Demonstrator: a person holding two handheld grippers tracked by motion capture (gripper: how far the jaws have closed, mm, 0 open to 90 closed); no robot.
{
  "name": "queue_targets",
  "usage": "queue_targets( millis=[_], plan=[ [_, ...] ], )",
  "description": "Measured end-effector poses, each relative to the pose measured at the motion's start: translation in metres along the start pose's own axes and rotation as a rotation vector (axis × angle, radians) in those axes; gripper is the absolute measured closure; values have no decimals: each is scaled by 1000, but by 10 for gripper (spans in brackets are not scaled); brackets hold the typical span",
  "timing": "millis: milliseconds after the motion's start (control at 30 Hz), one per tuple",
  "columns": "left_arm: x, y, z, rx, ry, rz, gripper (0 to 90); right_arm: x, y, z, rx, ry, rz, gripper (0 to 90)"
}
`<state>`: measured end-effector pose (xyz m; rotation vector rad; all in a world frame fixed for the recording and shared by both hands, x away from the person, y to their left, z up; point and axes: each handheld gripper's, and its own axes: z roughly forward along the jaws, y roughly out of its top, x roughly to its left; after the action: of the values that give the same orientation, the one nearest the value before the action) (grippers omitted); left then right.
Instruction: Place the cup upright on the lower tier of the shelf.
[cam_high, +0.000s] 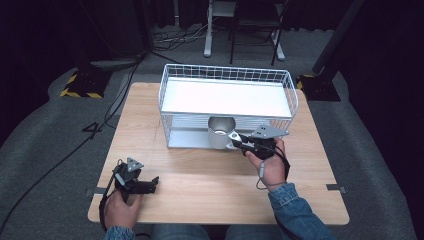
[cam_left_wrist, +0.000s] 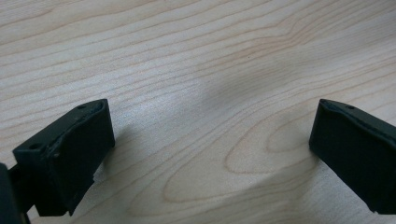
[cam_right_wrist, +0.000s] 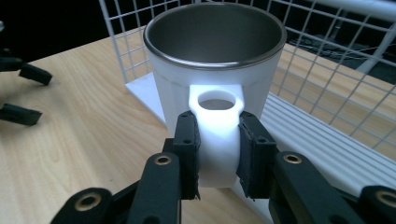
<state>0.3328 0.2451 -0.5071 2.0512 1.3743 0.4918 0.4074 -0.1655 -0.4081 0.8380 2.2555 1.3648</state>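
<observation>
The right gripper (cam_right_wrist: 218, 154) is pinching the white handle (cam_right_wrist: 217, 135) of a steel-lined white mug (cam_right_wrist: 215, 70), one pad pressing on each side of the handle just below its finger hole. In the high view that mug (cam_high: 221, 132) is sitting at centre frame, inside the lower shelf of the white wire basket (cam_high: 227, 72), its mouth facing up and toward the person.

What I'd be worrying about: the grip is on the handle alone, so the heavy body is hanging off to one side and the mug could swivel between the pads if the hand tilts (the smooth plastic is not helping). The rim could also be catching on the basket's wires or upper shelf on its way out.

The left gripper (cam_high: 150, 184) is resting at lower left on the wooden table (cam_high: 200, 175), well apart from the mug, its fingers (cam_left_wrist: 74, 154) spread wide over bare wood, holding nothing.
</observation>
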Motion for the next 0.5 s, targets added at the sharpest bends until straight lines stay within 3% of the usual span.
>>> queue_targets(
  millis=[500],
  plan=[
    [0,0,0,0,0,0,4,-22,-5,15,-21,-112,44,717]
  ],
)
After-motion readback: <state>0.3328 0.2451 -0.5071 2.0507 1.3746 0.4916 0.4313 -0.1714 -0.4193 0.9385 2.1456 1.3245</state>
